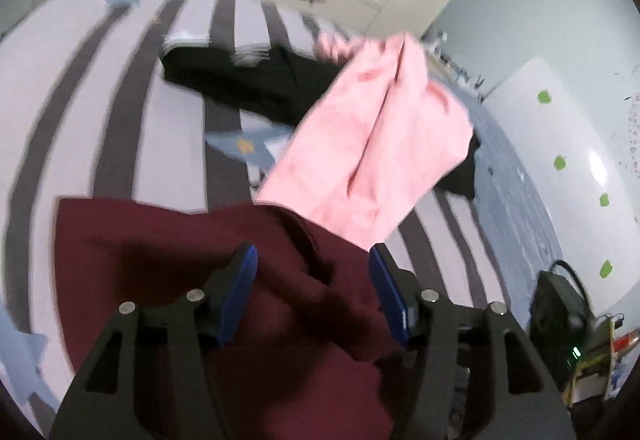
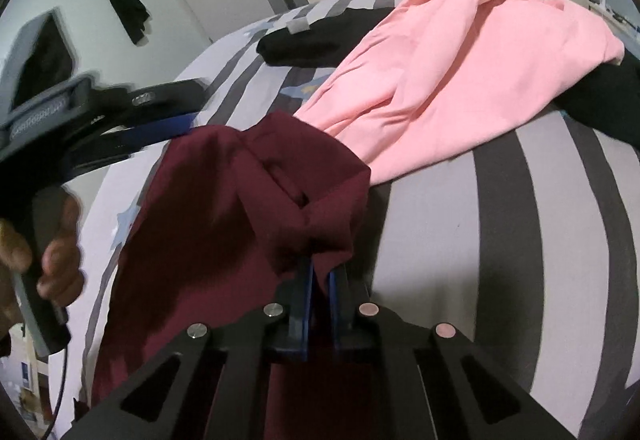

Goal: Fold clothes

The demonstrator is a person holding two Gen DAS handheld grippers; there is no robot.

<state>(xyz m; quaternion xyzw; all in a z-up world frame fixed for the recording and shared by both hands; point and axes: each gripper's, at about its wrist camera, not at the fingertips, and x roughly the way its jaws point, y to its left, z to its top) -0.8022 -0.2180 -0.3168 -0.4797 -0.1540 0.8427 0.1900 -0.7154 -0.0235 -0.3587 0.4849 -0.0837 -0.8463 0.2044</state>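
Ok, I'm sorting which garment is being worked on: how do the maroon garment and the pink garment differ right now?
The maroon garment is pinched at one edge by the right gripper, while the pink garment is touched by neither gripper. The maroon one lies nearest the grippers, under the open left gripper; the pink one lies farther back, draped over a black garment. Both are crumpled and unfolded on the striped bed.
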